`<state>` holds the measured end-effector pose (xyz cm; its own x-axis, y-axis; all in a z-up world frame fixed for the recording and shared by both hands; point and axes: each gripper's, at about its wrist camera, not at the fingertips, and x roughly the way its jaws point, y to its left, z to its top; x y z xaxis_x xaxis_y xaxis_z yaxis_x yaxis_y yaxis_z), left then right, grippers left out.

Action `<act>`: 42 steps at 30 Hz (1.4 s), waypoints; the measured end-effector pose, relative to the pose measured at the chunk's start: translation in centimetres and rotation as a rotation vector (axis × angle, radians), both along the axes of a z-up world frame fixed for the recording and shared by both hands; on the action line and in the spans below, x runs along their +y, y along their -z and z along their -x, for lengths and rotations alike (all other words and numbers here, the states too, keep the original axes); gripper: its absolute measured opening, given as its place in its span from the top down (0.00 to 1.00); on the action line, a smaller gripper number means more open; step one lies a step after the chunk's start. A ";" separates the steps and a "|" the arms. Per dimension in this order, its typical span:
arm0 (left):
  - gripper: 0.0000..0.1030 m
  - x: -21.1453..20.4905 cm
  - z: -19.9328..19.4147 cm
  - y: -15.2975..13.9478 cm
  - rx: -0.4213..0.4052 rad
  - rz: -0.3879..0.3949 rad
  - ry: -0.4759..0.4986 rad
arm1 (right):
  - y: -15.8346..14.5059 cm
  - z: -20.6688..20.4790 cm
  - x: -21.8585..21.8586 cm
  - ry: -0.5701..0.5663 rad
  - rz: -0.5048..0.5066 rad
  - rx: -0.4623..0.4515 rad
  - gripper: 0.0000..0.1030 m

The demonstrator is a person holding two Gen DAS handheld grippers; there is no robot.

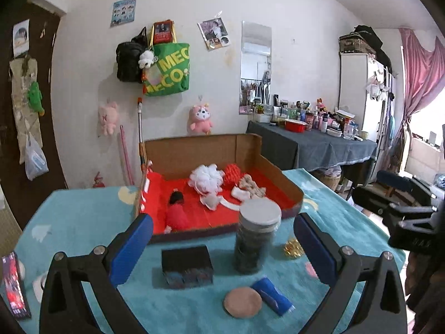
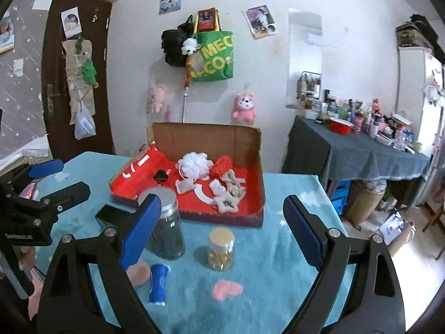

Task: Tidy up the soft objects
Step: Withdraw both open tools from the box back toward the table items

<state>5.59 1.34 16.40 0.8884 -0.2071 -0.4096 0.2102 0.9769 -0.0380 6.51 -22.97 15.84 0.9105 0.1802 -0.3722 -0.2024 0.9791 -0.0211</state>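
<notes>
Both grippers empty above the table.
Left gripper (image 1: 222, 239) and right gripper (image 2: 222, 228) gape wide; soft toys fill the box (image 1: 289, 183) at 12 o'clock, apparently sorted.

From my left wrist view: cardboard box (image 1: 222, 150) sits at table's (image 1: 83, 217) far side, soft toys (image 1: 207, 178) inside. Before it, tall jar (image 1: 257, 236); small box (image 1: 187, 265) left of jar; round pad (image 1: 242, 302) and rolled cloth (image 1: 272, 295) nearest me.

Fuzzy cloth table cover (image 2: 264, 264); matt cardboard box (image 2: 194, 139); glass jar (image 2: 167, 236), metal lid.
</notes>
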 end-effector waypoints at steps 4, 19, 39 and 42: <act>0.00 -0.1 0.8 0.4 0.009 -0.003 0.000 | 1.1 1.1 -0.3 -0.007 -0.035 0.017 0.13; 0.00 0.4 5.2 -0.2 -0.025 0.020 0.000 | 1.8 4.7 1.0 -0.036 -0.023 -0.001 0.12; 0.00 0.8 2.1 9.3 0.197 0.018 -0.032 | 9.3 3.0 2.3 -0.026 -0.024 0.160 0.12; 0.00 1.0 1.3 10.7 0.240 0.013 -0.035 | 10.5 2.4 2.5 -0.039 -0.017 0.196 0.12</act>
<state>4.25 2.32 5.67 0.7728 -0.1846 -0.6072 0.1599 0.9825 -0.0952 4.11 -20.52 5.34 0.8132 0.2215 -0.5381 -0.2386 0.9703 0.0390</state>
